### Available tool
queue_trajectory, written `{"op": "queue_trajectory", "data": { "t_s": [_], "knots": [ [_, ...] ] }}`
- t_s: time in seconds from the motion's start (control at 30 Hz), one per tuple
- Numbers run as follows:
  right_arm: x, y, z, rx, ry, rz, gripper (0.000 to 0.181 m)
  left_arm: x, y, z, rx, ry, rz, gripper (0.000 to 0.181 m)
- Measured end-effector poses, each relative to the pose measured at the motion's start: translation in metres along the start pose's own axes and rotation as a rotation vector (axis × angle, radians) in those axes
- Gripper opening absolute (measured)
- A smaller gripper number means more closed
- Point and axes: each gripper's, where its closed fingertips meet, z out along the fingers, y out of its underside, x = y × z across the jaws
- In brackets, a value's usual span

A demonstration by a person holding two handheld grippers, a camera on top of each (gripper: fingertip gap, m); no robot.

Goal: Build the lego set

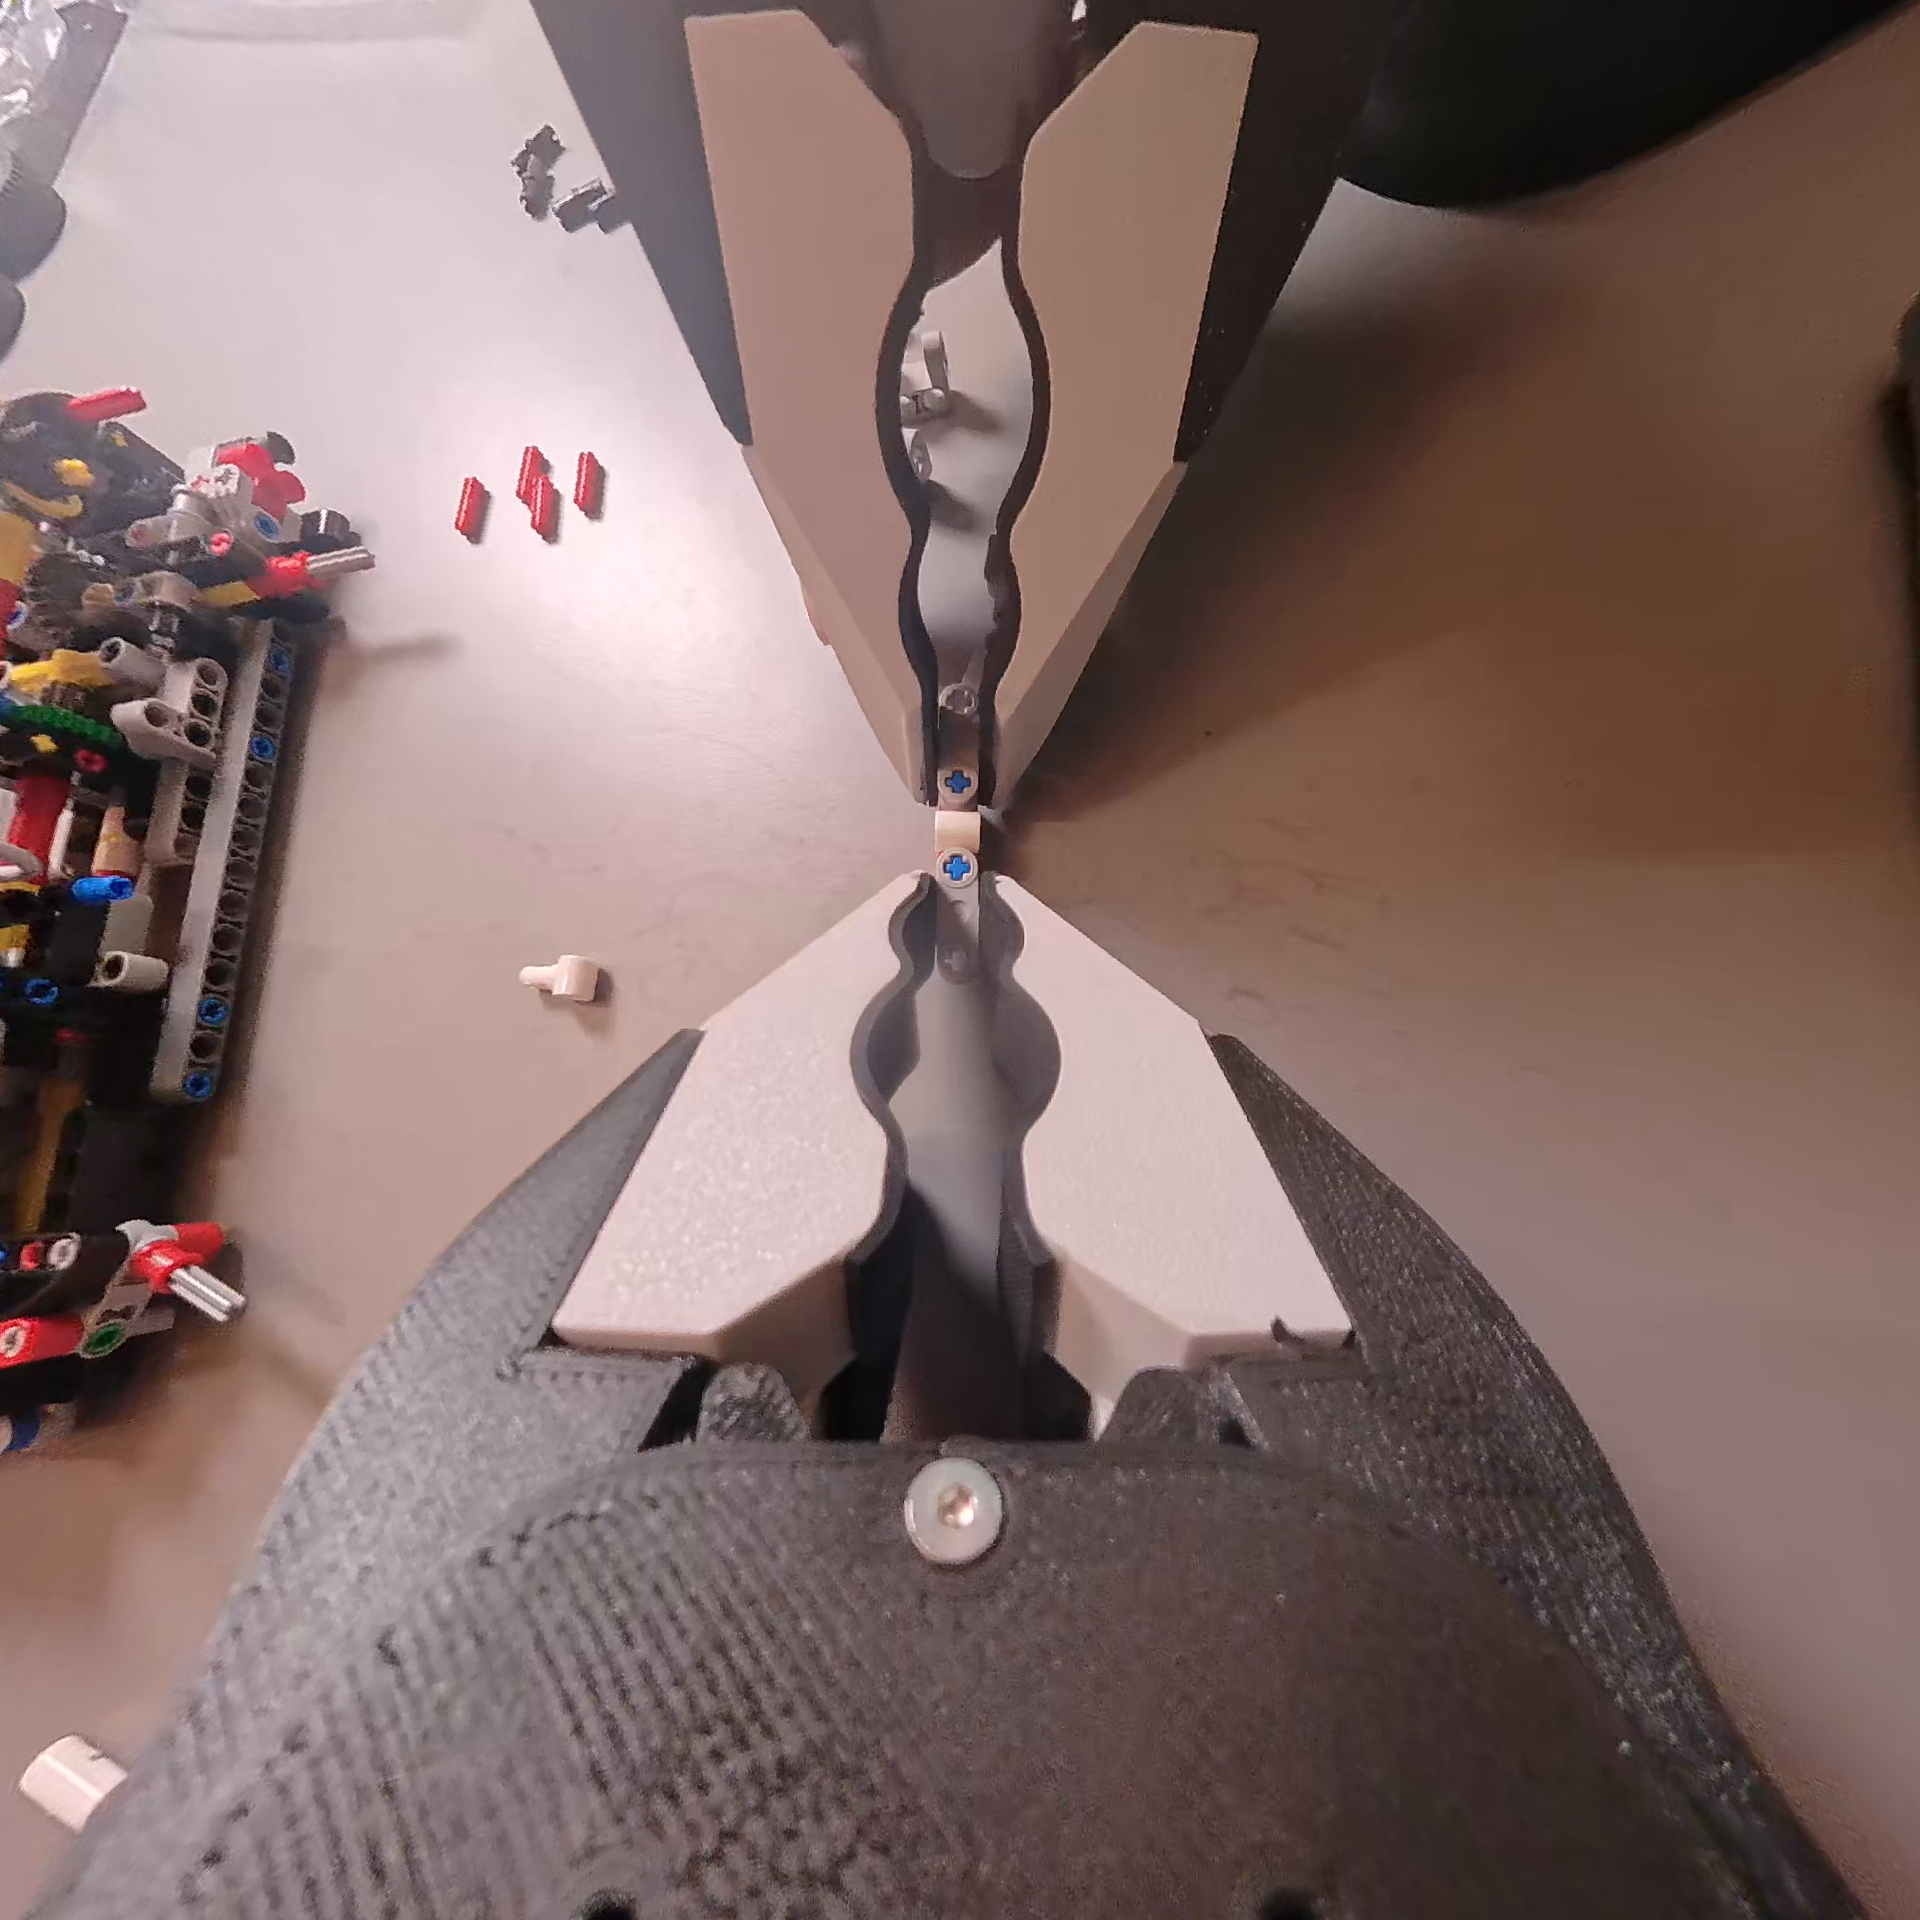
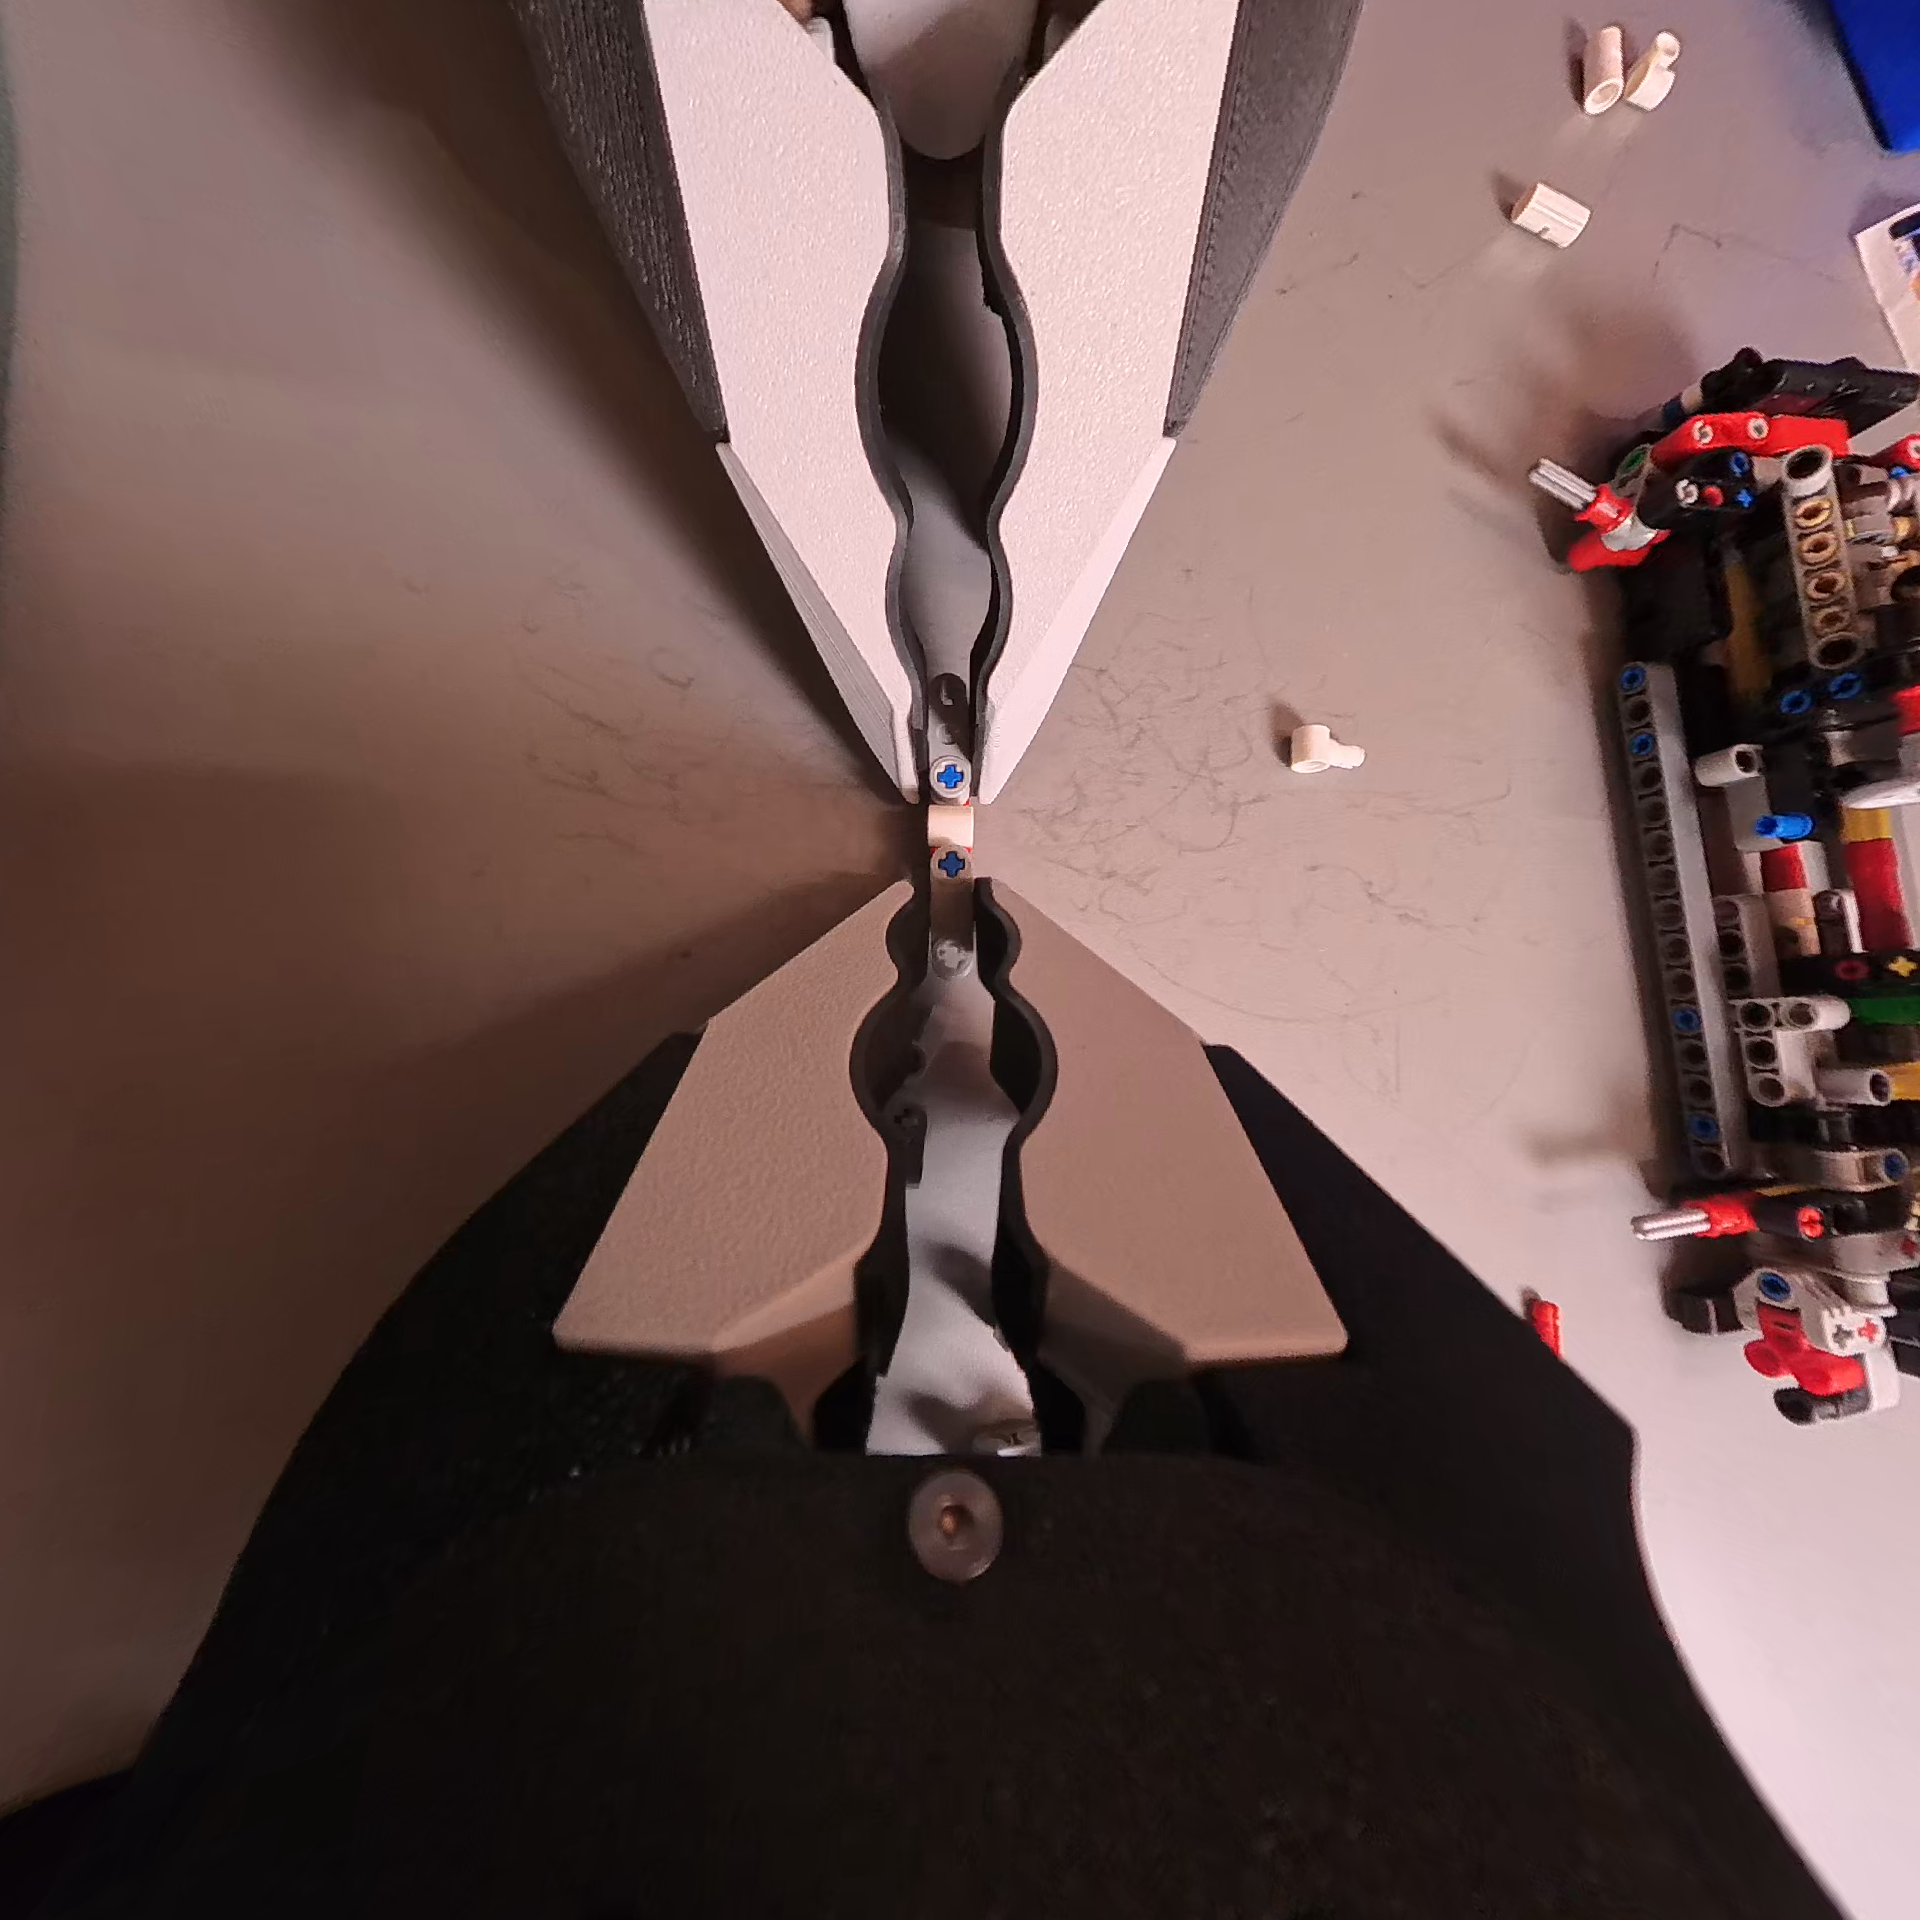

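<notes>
Two hand-held grippers met tip to tip above the bench [image 1: 1455, 727]. The left hand-held gripper [image 1: 957, 891] had its fingers pressed together on a thin grey lego beam [image 1: 957, 914] with a blue cross pin at its end. The right hand-held gripper [image 2: 948, 896] was likewise clamped on a second grey beam [image 2: 950, 935] with a blue pin. A small white connector [image 1: 957, 831] sat between the two beam ends, touching both, held in the air.

No brand or readable writing showed on either tool. A printed sheet [image 2: 1896, 260] lay at the far right edge of the right wrist view, cut off by the frame, content too small to make out.

Bench surface: pale grey-beige, matte, with fine scratches. The room beyond was not visible.

The partly built lego model [image 1: 125, 779], multicoloured with a long grey holed beam along one side, stood on the bench to the left in the left wrist view, cut off by the frame. Four red pieces [image 1: 535, 494] lay near it, a white pin piece [image 1: 566, 979] just beside it, and some black pieces [image 1: 566, 182] farther off. A blue thing [image 2: 1886, 73] at the top right corner of the right wrist view could not be identified.
</notes>
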Motion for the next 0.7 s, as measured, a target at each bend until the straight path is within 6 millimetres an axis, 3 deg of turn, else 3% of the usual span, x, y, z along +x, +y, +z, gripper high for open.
{"op": "queue_trajectory", "data": {
  "t_s": [0.17,0.3,0.43,0.53,0.7],
  "knots": [
    [0.004,0.000,-0.011,0.067,-0.054,0.076,0.031,-0.007,0.004,-0.006,0.013,0.062,-0.124,0.010],
    [0.016,-0.011,-0.042,0.231,-0.077,0.154,0.032,-0.016,0.002,-0.019,0.055,0.085,-0.160,0.024],
    [0.039,-0.013,-0.076,0.392,-0.019,0.241,0.032,-0.017,0.007,-0.029,0.057,0.096,-0.107,0.023],
    [0.057,-0.003,-0.091,0.441,0.074,0.280,0.031,-0.011,0.011,-0.024,0.032,0.107,-0.092,0.023],
    [0.082,0.008,-0.097,0.504,0.204,0.346,0.030,-0.004,0.010,-0.012,0.012,0.084,-0.042,0.017]
  ]
}}
